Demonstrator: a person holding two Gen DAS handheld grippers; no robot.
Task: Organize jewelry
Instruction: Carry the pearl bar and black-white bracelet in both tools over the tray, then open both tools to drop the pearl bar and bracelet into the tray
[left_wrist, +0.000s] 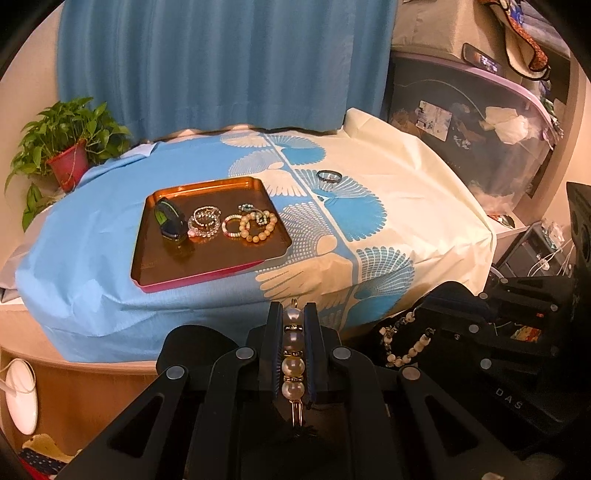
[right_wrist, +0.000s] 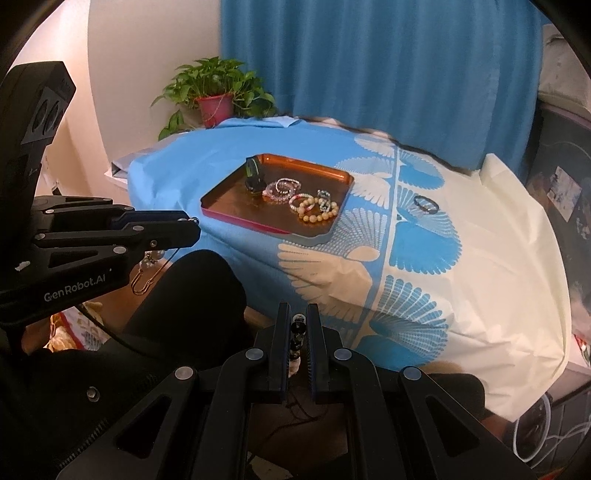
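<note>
My left gripper (left_wrist: 293, 308) is shut on a gold pin strung with large pearls (left_wrist: 293, 347), held in front of the table's near edge. Seen from the right wrist view, the same left gripper (right_wrist: 194, 221) has the pearl pin (right_wrist: 149, 260) hanging under it. My right gripper (right_wrist: 297, 308) is shut on a black-and-white bead bracelet (right_wrist: 296, 332), which dangles in a loop (left_wrist: 406, 347) in the left wrist view. An orange tray (left_wrist: 199, 275) (right_wrist: 240, 218) on the cloth holds a dark watch band (left_wrist: 170, 221) and several bead bracelets (left_wrist: 255, 227). A dark bangle (left_wrist: 329, 176) (right_wrist: 425, 204) lies on the cloth, right of the tray.
The table wears a blue and cream cloth with a fan pattern (left_wrist: 362, 218). A potted plant in a red pot (left_wrist: 68, 168) stands at the back left before a blue curtain (left_wrist: 221, 62). Storage bins (left_wrist: 472, 140) crowd the right side. A person's dark-clad leg (right_wrist: 192, 295) is below.
</note>
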